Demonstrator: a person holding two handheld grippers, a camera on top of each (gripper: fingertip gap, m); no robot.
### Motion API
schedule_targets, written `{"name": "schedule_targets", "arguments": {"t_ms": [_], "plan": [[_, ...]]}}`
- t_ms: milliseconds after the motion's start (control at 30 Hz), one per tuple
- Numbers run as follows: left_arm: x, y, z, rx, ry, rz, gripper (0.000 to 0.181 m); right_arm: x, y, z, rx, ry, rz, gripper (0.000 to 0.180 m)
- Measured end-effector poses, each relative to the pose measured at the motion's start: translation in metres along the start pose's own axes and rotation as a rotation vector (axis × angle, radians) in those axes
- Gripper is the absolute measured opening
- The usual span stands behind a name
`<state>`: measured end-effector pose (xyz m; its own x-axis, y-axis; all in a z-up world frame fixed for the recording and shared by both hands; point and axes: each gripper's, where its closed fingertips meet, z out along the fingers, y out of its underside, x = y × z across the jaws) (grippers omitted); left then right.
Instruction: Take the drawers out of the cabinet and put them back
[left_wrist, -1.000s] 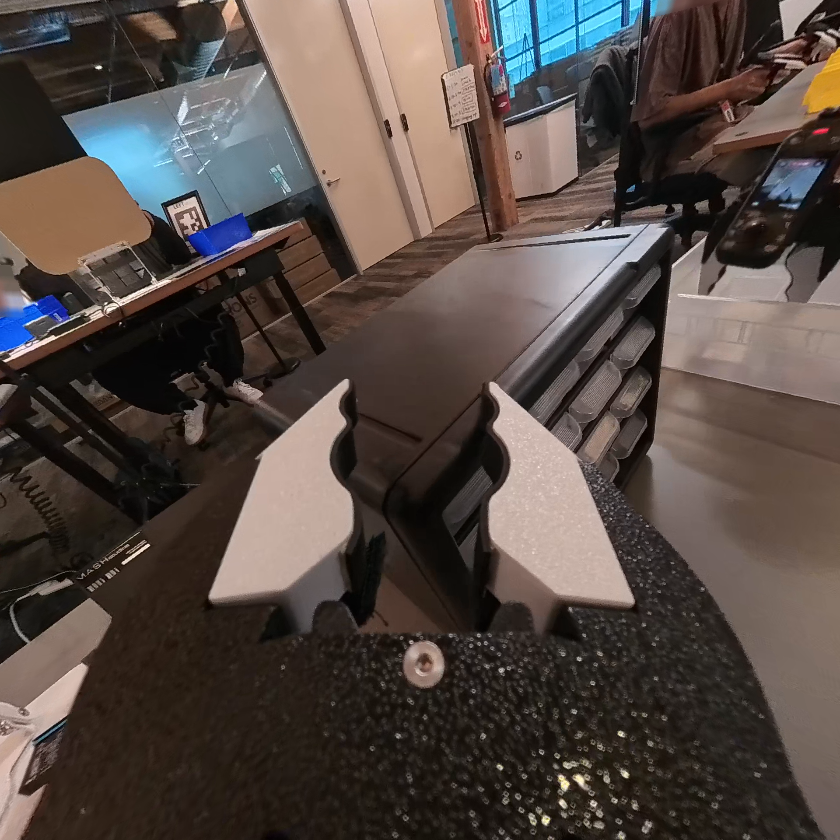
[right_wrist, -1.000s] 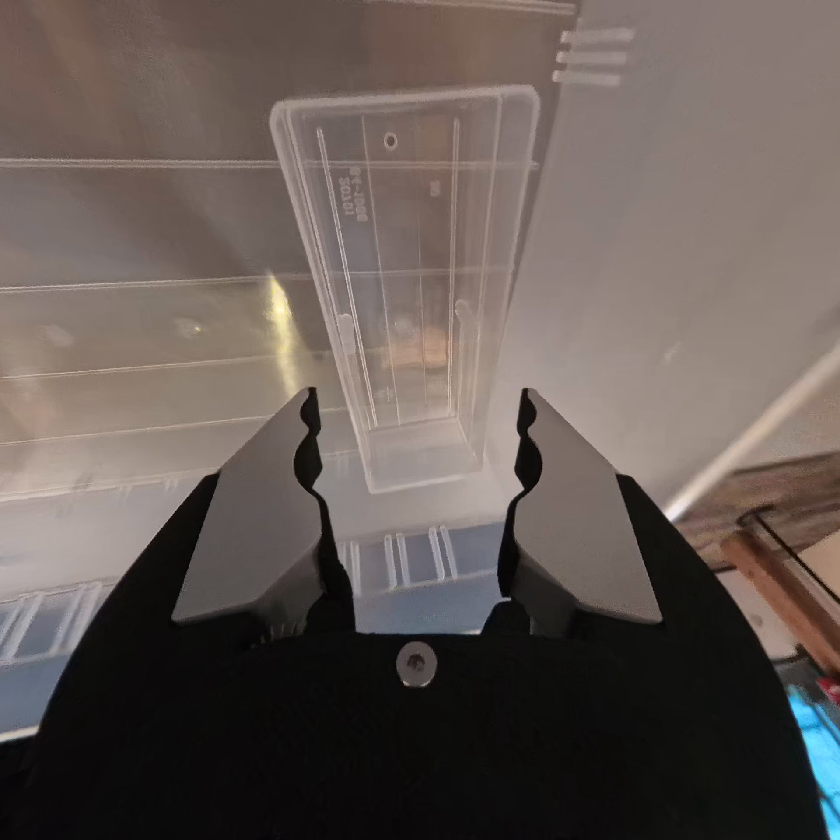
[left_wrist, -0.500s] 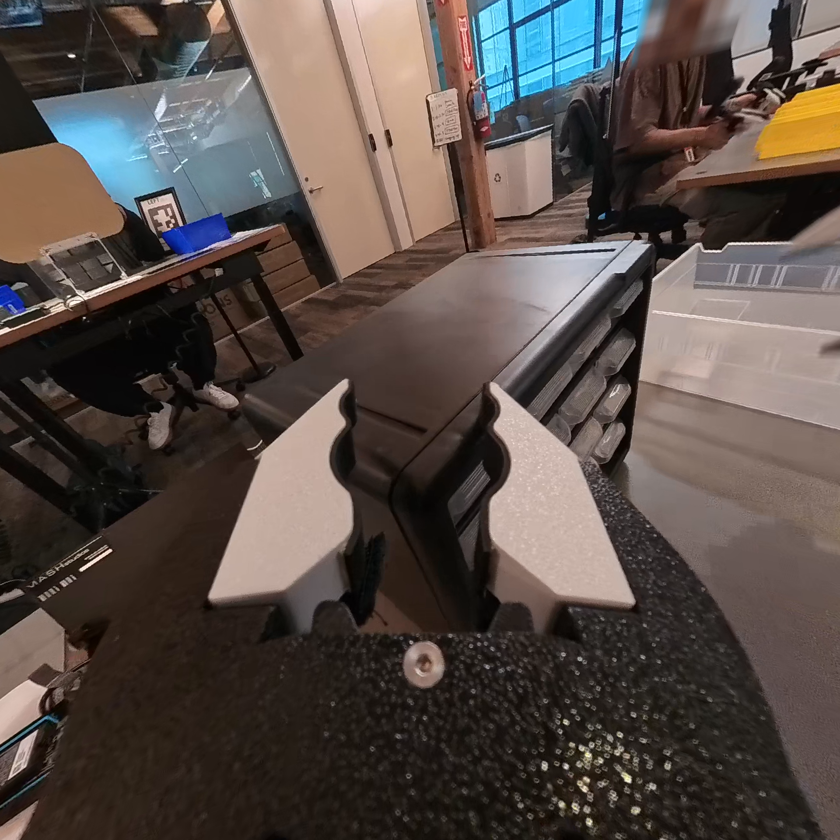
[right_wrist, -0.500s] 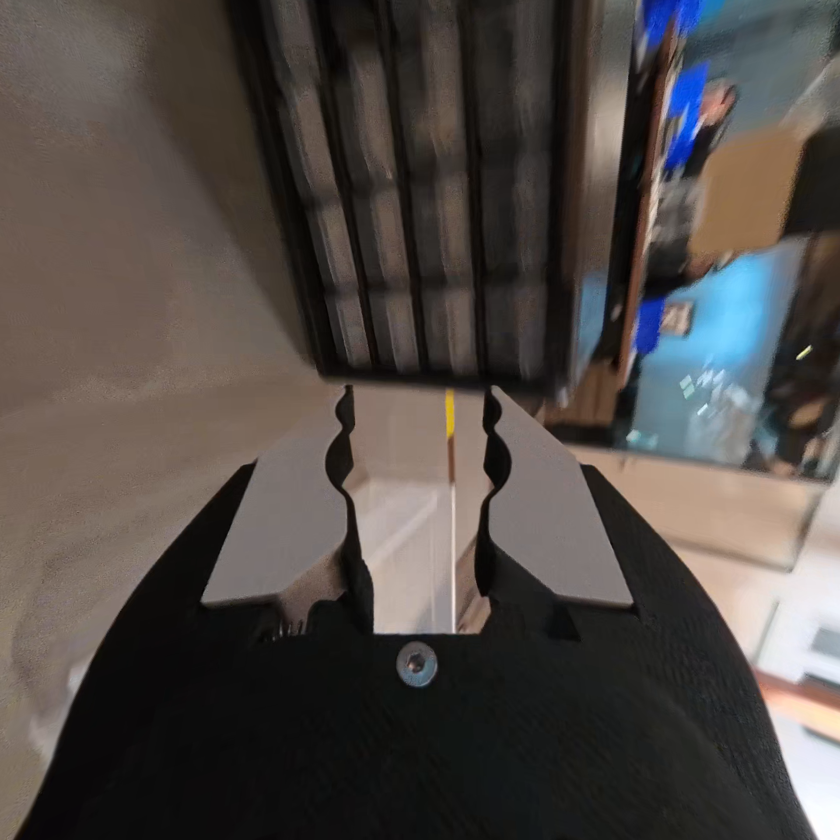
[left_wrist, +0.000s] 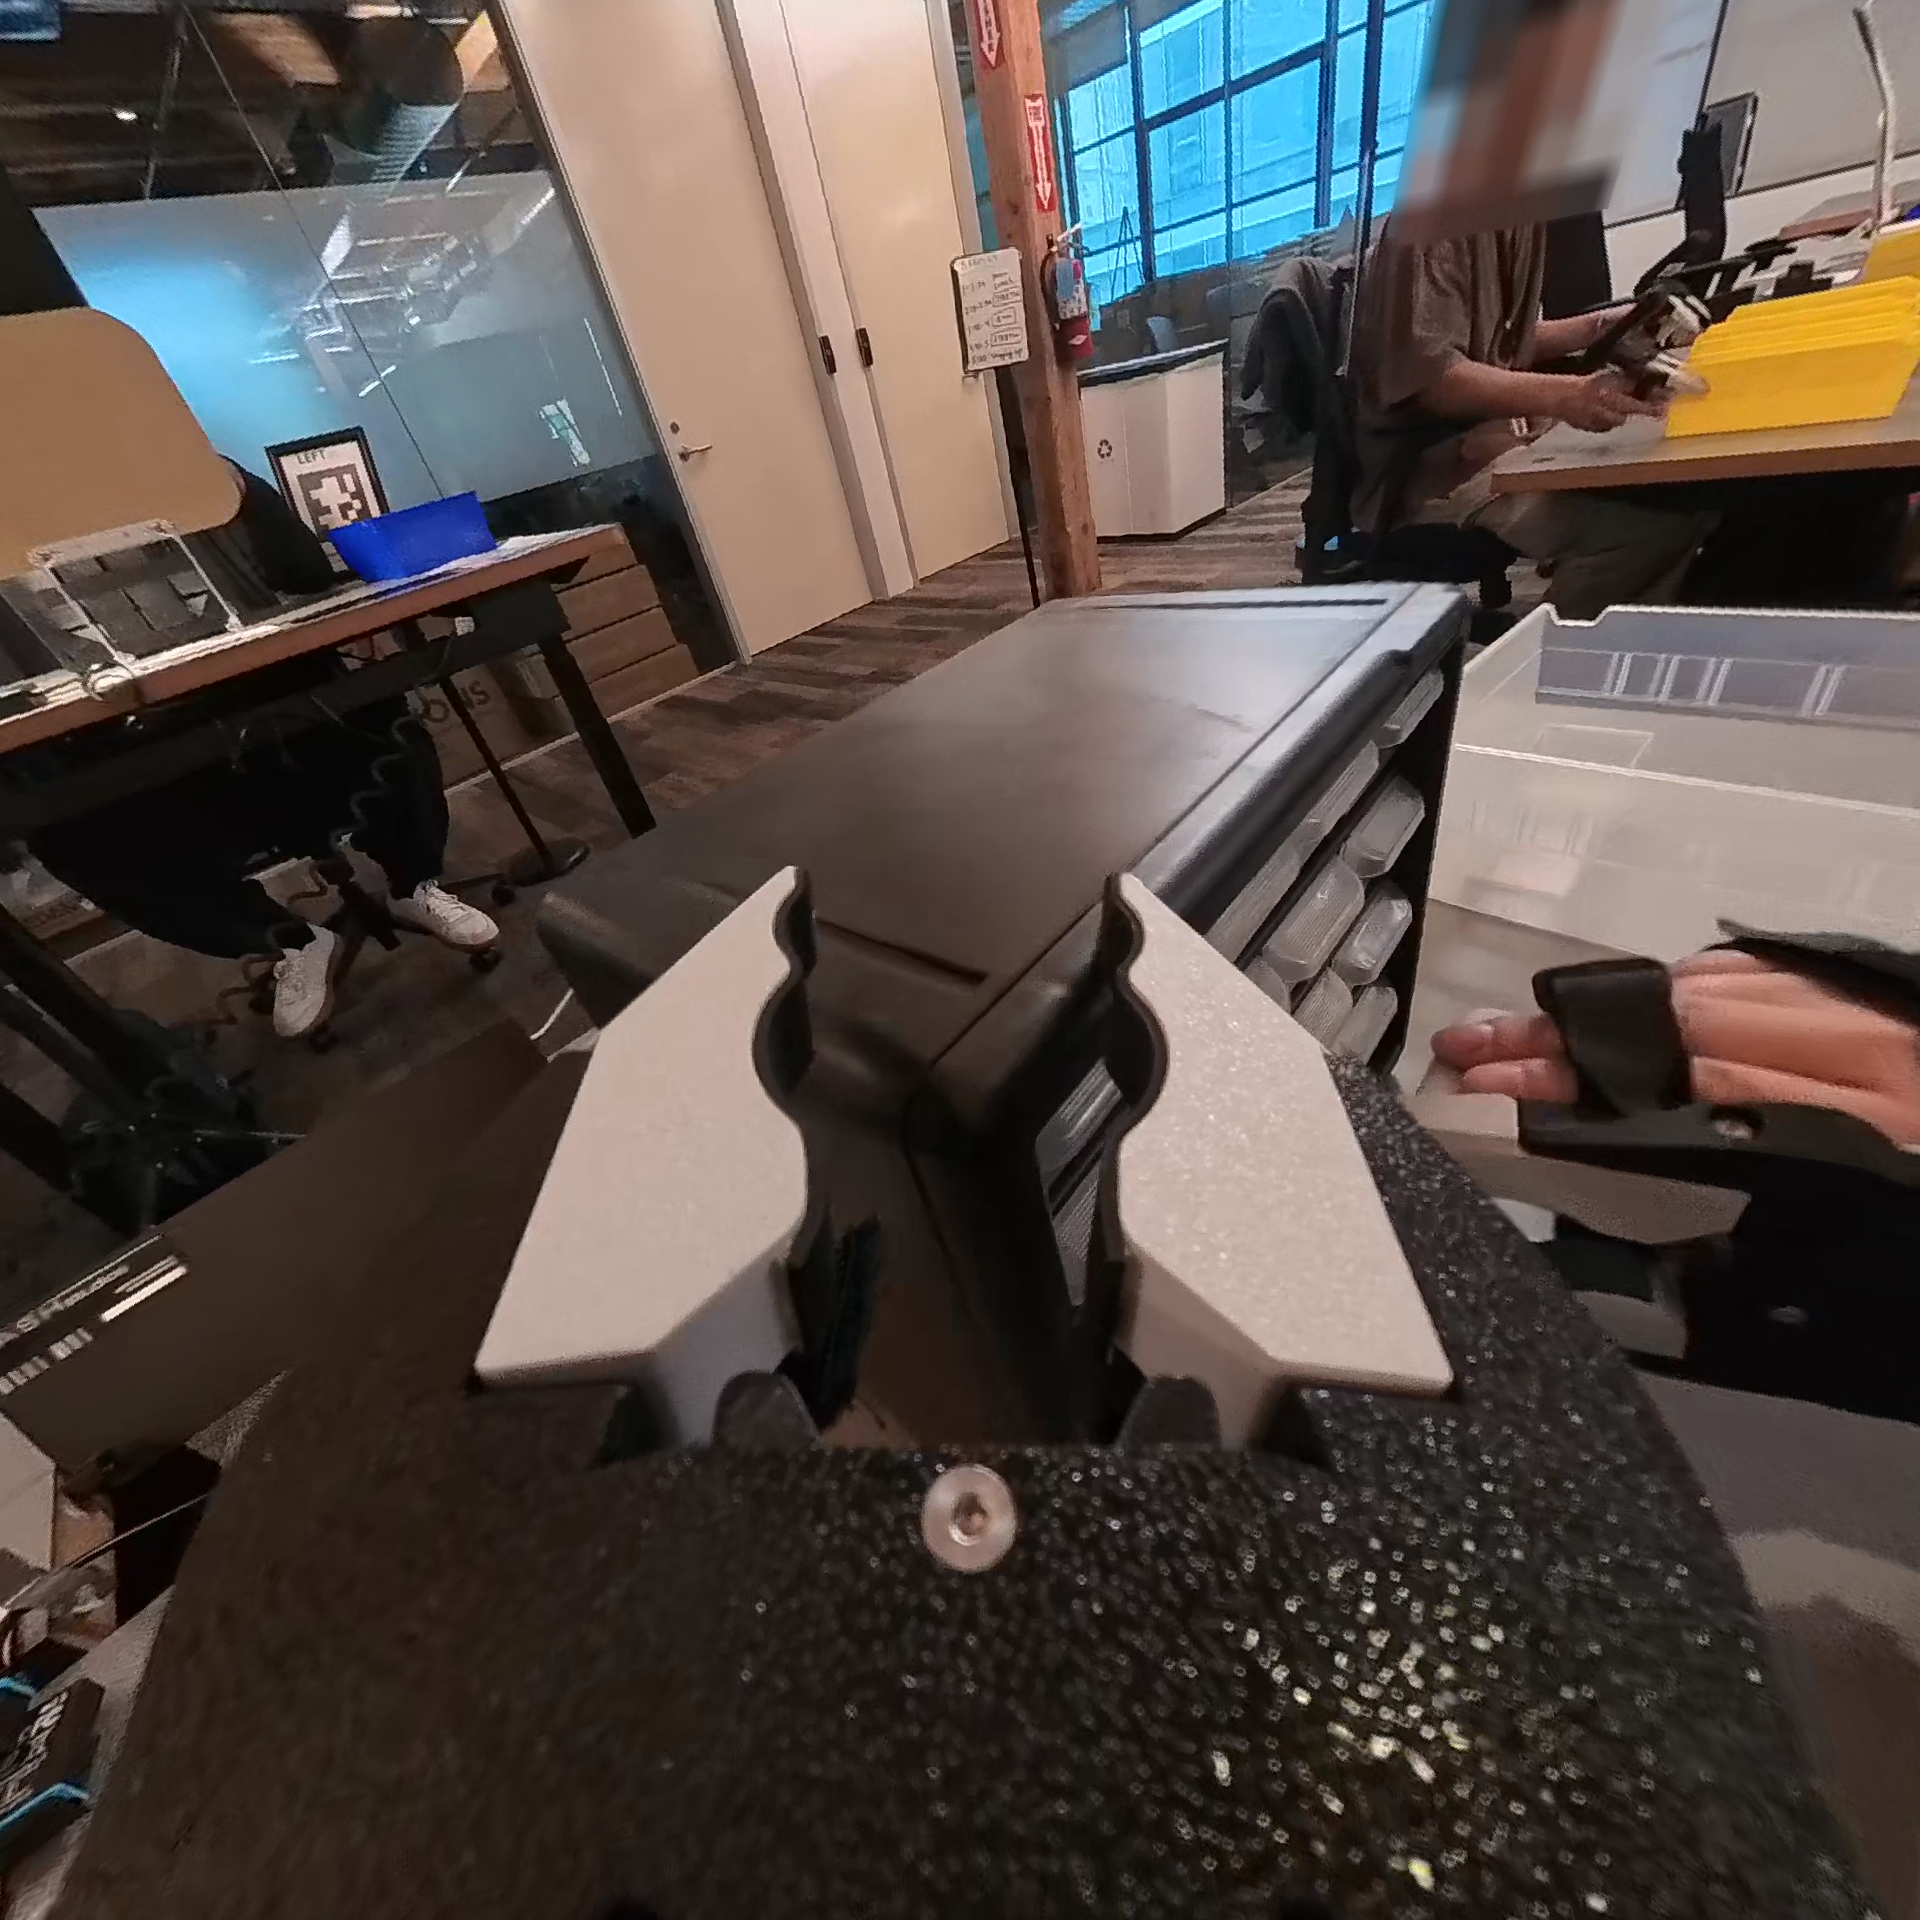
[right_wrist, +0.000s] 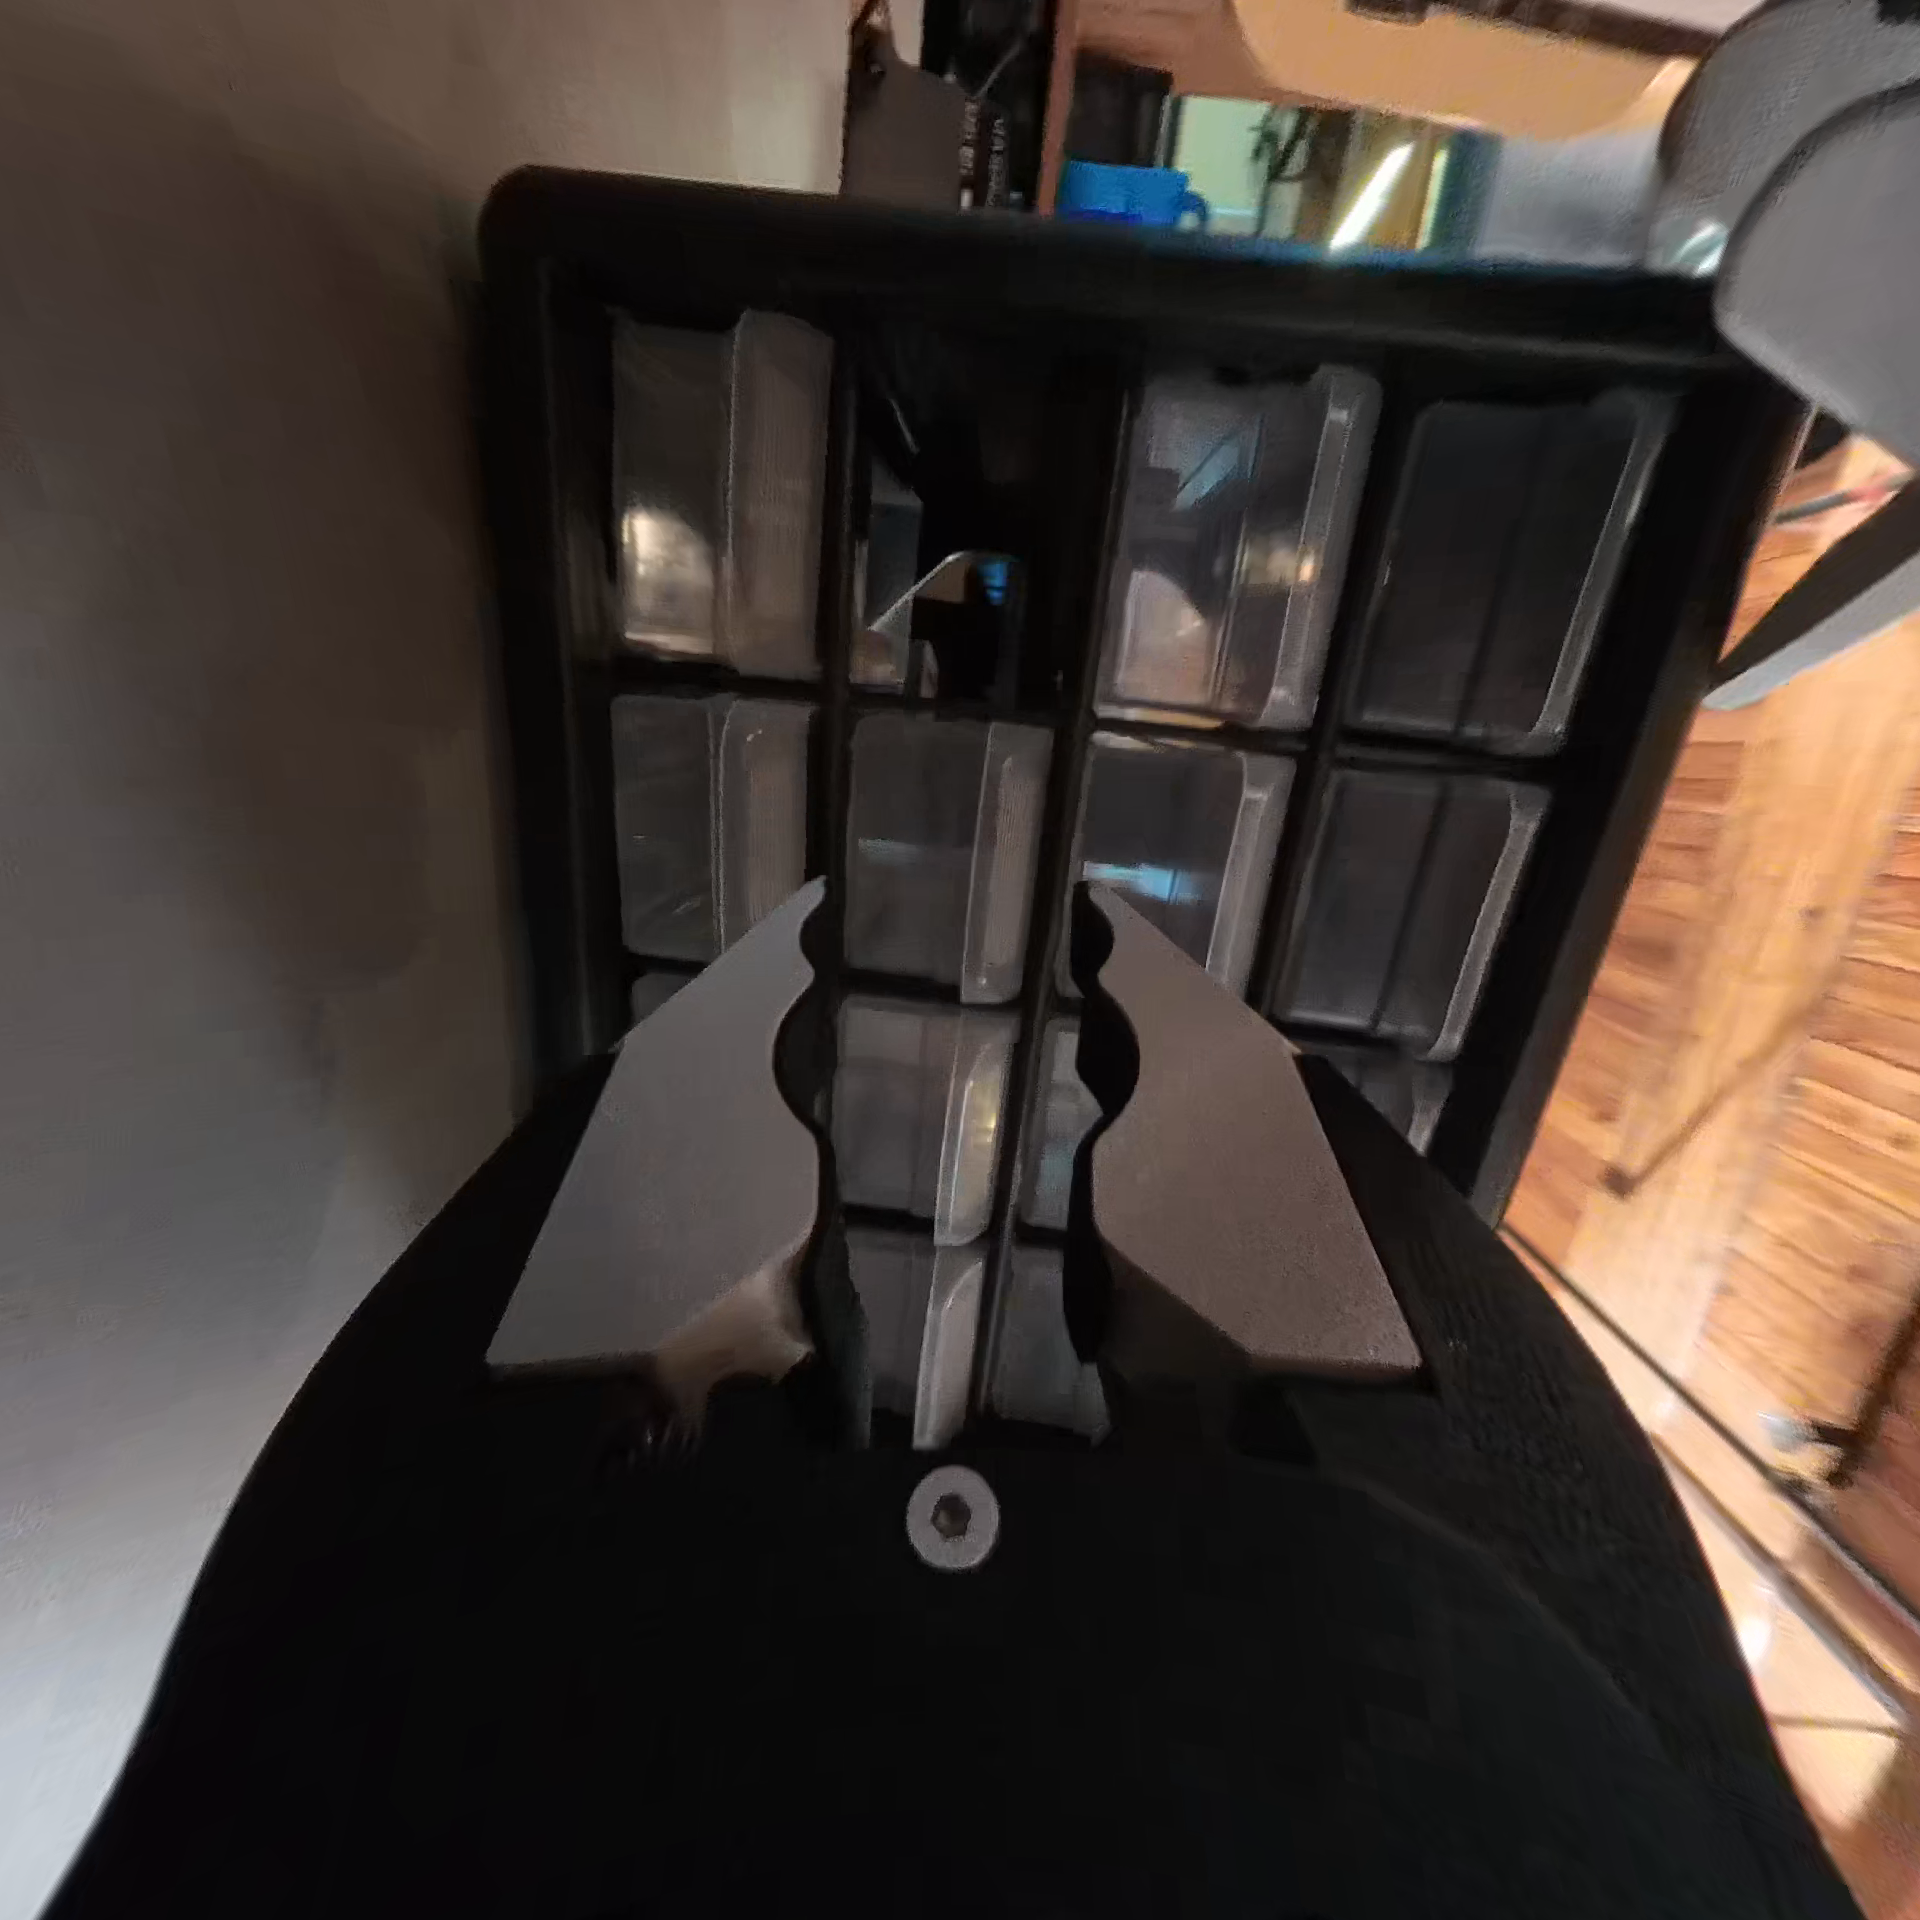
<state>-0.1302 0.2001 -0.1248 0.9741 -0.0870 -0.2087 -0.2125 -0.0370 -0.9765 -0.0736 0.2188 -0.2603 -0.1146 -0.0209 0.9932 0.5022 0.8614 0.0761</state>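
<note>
The black cabinet (left_wrist: 1039, 748) lies on the table with its rows of clear drawers (left_wrist: 1340, 914) facing right. My left gripper (left_wrist: 956, 883) is shut on the cabinet's near top edge, one finger on top and one on the front. My right gripper (right_wrist: 948, 894) is partly open and empty. It points at the cabinet's front (right_wrist: 1039, 270), a short way off. Most slots hold clear drawers (right_wrist: 717, 520); one slot (right_wrist: 966, 499) in the end row is empty. The hand (left_wrist: 1766, 1039) holding the right gripper shows in the left wrist view.
A large clear plastic bin (left_wrist: 1662, 831) stands on the table beyond the cabinet's front; a small clear drawer shape (left_wrist: 1579, 748) shows faintly inside. A seated person (left_wrist: 1455, 343) works at a desk behind, with yellow trays (left_wrist: 1808, 364). Another desk (left_wrist: 312, 623) stands at the left.
My right gripper left the clear drawer lying in the bin, swung round to face the cabinet's front, and its jaws narrowed. My left gripper kept its hold on the cabinet.
</note>
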Motion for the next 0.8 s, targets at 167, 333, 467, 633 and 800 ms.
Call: {"name": "schedule_targets", "arguments": {"t_ms": [167, 333, 467, 633, 800], "plan": [[-0.009, -0.003, -0.007, 0.031, -0.006, -0.048, 0.054, 0.004, -0.005, 0.010, -0.006, 0.115, -0.076, 0.038], [-0.002, -0.006, -0.007, 0.039, 0.018, -0.026, 0.053, 0.004, -0.005, 0.012, 0.015, 0.163, -0.078, 0.033], [0.006, -0.010, -0.004, 0.033, 0.026, 0.018, 0.053, 0.010, -0.004, 0.007, 0.019, 0.246, -0.107, 0.007], [0.013, -0.011, -0.001, 0.022, 0.034, 0.045, 0.053, 0.011, -0.006, 0.001, 0.027, 0.256, -0.108, 0.006], [0.011, -0.009, -0.001, 0.018, 0.031, 0.039, 0.053, 0.009, -0.012, -0.019, 0.057, 0.242, -0.112, 0.006]]}}
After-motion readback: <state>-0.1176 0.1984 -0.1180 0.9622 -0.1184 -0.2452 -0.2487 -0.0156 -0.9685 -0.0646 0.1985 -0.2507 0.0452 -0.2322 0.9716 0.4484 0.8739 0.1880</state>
